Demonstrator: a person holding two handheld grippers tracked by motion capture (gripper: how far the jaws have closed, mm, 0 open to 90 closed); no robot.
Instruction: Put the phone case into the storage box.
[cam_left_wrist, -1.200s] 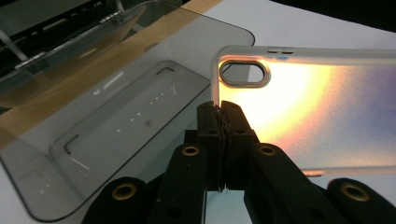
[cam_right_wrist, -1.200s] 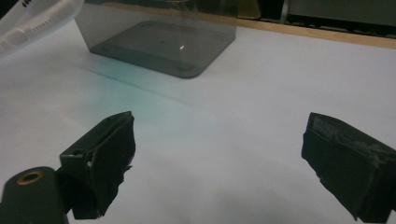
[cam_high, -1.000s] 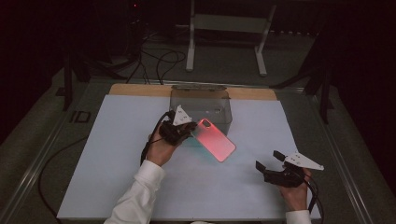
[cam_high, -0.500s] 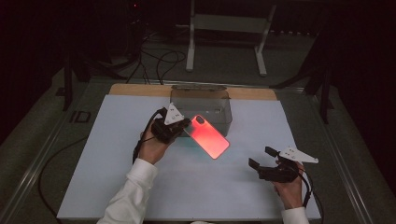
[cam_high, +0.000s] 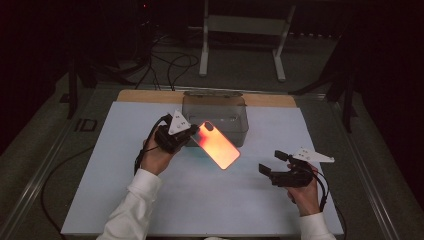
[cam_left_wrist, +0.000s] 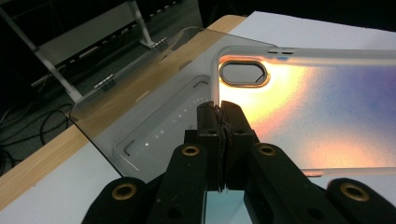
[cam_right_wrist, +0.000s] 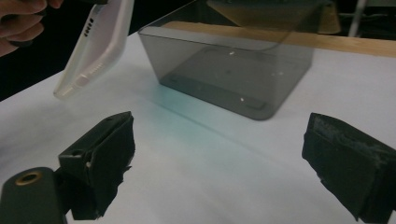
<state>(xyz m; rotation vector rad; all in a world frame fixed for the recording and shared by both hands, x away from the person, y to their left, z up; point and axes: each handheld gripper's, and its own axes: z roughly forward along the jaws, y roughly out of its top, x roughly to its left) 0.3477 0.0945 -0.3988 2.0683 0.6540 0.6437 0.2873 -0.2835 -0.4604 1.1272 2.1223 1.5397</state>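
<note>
A phone case (cam_high: 220, 145) with an orange-to-pink glow hangs tilted above the white mat, in front of a smoky translucent box (cam_high: 215, 112). My left gripper (cam_high: 192, 131) is shut on the case's edge; in the left gripper view the jaws (cam_left_wrist: 223, 116) pinch the rim just below the camera cutout of the case (cam_left_wrist: 303, 107). My right gripper (cam_high: 272, 162) hovers open over the mat at the right front, nothing between its jaws. In the right gripper view it (cam_right_wrist: 219, 158) faces the box (cam_right_wrist: 233, 70), with the case (cam_right_wrist: 95, 46) at the upper left.
The white mat (cam_high: 200, 200) covers most of the table. A wooden strip (cam_high: 145, 96) runs along its far edge behind the box. A metal stand (cam_high: 242, 30) and cables (cam_high: 165, 62) lie beyond the table. The box (cam_left_wrist: 140, 107) is open-topped.
My left gripper has carried the phone case a little to the left. My right gripper has moved left and risen slightly, still open.
</note>
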